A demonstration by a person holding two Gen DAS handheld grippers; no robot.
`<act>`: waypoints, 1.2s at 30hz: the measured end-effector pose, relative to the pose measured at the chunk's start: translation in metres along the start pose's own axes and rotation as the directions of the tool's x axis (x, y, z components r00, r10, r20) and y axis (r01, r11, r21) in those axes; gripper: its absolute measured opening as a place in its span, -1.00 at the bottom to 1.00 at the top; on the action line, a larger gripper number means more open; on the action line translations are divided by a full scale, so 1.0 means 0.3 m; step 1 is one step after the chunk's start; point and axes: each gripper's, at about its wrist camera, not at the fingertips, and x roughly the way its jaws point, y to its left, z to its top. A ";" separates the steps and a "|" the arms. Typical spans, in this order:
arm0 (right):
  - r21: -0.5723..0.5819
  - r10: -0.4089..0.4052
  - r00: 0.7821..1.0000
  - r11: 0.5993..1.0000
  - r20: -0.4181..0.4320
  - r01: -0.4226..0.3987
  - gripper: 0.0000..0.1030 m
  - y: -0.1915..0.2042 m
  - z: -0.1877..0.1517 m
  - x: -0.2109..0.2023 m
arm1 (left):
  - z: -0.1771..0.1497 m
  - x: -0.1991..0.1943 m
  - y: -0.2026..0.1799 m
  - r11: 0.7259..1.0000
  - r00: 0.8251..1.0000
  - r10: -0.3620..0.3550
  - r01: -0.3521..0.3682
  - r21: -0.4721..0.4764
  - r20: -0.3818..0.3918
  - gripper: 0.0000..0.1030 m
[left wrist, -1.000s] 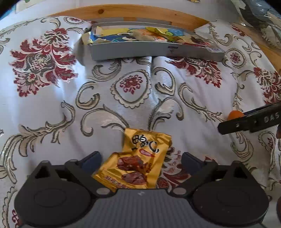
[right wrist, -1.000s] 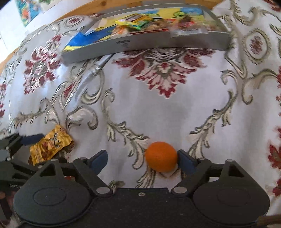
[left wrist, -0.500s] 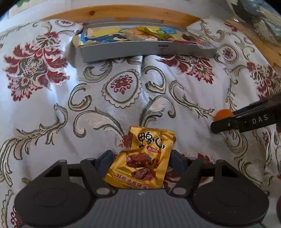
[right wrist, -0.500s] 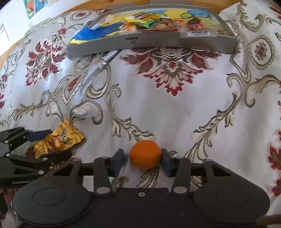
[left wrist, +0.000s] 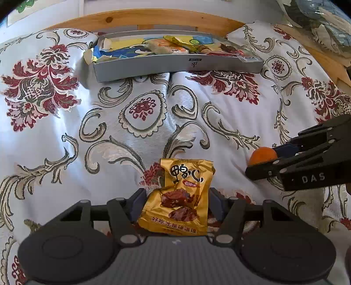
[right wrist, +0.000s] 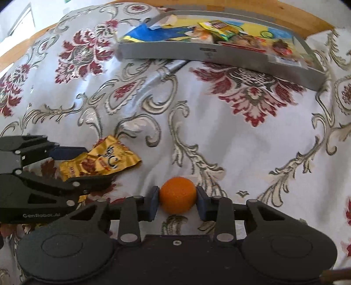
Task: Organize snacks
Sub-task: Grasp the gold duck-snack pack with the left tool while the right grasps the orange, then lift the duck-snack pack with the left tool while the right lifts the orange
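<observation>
The gold snack packet (left wrist: 179,197) is sitting clamped in the left gripper (left wrist: 176,205) near the bed's (left wrist: 54,136) front edge, while the right gripper (right wrist: 177,202) is squeezing the orange ball (right wrist: 177,195); the grey tray (left wrist: 175,65) is lying at the far edge.

A snack packet (left wrist: 179,197) is pinched between the pads of the left claw (left wrist: 176,205), low on the patterned cloth (left wrist: 54,136). To its right, an orange (right wrist: 177,195) is clamped in the right claw (right wrist: 177,202). Well behind both, a tray (left wrist: 175,65) filled with snack packs (left wrist: 166,45) is set on the cloth, before a wooden board (left wrist: 153,18).
</observation>
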 end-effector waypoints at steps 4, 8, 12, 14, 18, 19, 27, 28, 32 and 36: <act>-0.025 0.013 1.000 1.000 0.007 -0.013 -0.28 0.020 0.000 -0.005 | 0.001 -0.001 -0.003 1.000 1.000 0.003 -0.003 -0.001 -0.003 0.20; -0.040 0.016 1.000 0.999 0.011 -0.015 -0.28 0.030 -0.001 -0.009 | -0.003 0.002 -0.002 1.000 1.000 0.002 -0.002 0.001 -0.001 0.20; -0.051 0.012 1.000 0.999 0.015 -0.012 -0.28 0.038 -0.001 -0.013 | -0.008 0.007 -0.006 1.000 1.000 0.002 -0.002 0.018 0.006 0.25; -0.056 0.011 1.000 0.998 0.017 -0.010 -0.28 0.042 -0.002 -0.014 | -0.008 0.010 -0.008 1.000 1.000 -0.002 0.001 0.026 0.009 0.29; -0.068 0.006 1.000 0.998 0.022 -0.005 -0.28 0.049 -0.004 -0.019 | 0.002 0.018 -0.008 1.000 1.000 -0.008 0.008 0.028 0.004 0.32; -0.071 0.005 1.000 0.997 0.023 -0.003 -0.29 0.051 -0.004 -0.020 | 0.005 0.022 -0.005 1.000 1.000 -0.010 0.010 0.024 0.003 0.33; -0.064 -0.006 1.000 0.998 0.023 0.008 -0.29 0.053 -0.003 -0.028 | 0.004 0.017 -0.019 0.997 1.000 0.010 -0.011 0.079 0.017 0.18; -0.059 -0.007 1.000 0.998 0.025 0.008 -0.29 0.053 -0.003 -0.029 | 0.004 0.014 -0.023 0.996 1.000 0.014 -0.015 0.088 0.018 0.16; -0.051 -0.008 0.999 0.999 0.032 0.009 -0.29 0.050 0.000 -0.034 | 0.003 0.001 -0.034 0.994 1.000 0.018 -0.021 0.110 0.024 0.01; -0.043 -0.007 0.999 0.999 0.043 0.009 -0.28 0.046 -0.001 -0.044 | 0.005 -0.016 -0.043 0.994 0.999 0.024 -0.027 0.110 0.027 -0.01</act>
